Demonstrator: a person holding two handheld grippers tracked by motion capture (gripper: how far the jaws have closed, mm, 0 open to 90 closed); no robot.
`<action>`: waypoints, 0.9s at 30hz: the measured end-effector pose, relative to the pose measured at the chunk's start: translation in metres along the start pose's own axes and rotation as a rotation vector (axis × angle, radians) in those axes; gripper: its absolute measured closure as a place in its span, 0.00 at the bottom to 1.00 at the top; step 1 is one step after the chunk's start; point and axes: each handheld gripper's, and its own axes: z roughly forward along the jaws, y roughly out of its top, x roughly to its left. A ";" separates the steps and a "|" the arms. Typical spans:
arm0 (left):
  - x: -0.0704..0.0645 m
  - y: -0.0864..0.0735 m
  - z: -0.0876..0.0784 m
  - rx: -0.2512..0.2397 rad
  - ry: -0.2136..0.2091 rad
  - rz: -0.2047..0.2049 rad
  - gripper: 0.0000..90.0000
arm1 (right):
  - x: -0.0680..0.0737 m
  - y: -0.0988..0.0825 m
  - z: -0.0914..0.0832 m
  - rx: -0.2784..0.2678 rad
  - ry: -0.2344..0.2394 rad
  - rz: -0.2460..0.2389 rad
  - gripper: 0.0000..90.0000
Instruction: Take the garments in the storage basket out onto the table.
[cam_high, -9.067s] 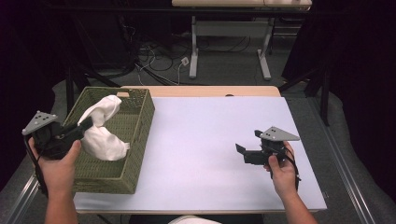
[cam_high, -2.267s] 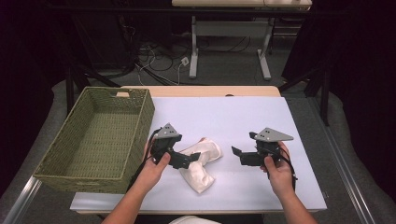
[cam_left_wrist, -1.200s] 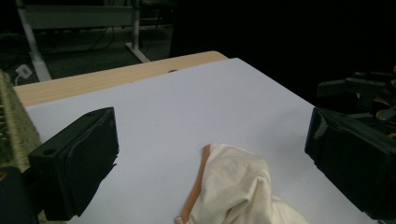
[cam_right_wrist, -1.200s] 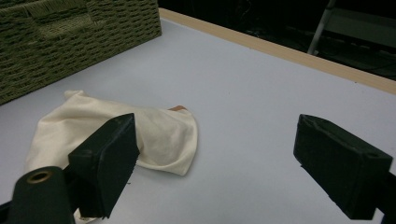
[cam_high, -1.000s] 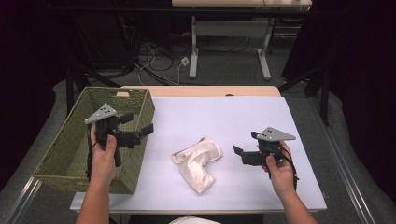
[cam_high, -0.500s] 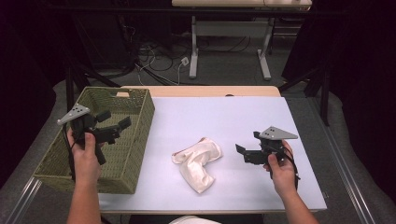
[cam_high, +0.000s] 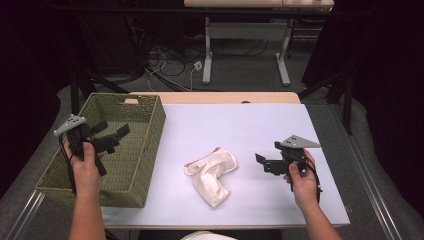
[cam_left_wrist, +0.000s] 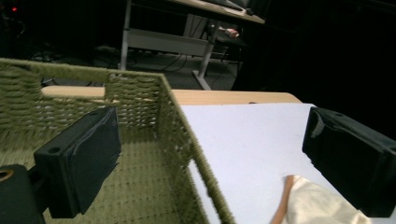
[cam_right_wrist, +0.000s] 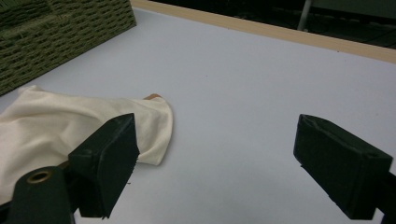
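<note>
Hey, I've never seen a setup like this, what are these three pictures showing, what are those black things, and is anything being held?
There is no robot here. A person sits at a table with a hand-held claw in each hand. The high view looks down from above the person's side: the left claw hangs over the green woven basket, and the right claw is over the white table. The other two pictures come from small cameras riding on each claw, looking out between its two black jaws. The left gripper view looks over the basket's rim; the right gripper view looks across the table. A crumpled cream cloth lies on the table between the hands, and it also shows in the right gripper view. Both claws are open, and neither holds anything.
</note>
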 end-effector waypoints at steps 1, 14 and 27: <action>0.002 -0.001 0.000 0.001 0.005 -0.005 0.05 | -0.001 0.000 0.000 0.006 -0.003 0.000 0.15; 0.018 -0.010 0.004 0.010 0.053 -0.036 0.05 | -0.008 -0.009 0.008 0.030 -0.060 0.033 0.15; 0.017 -0.009 0.003 0.013 0.057 -0.041 0.05 | -0.008 -0.013 0.013 0.049 -0.063 0.043 0.15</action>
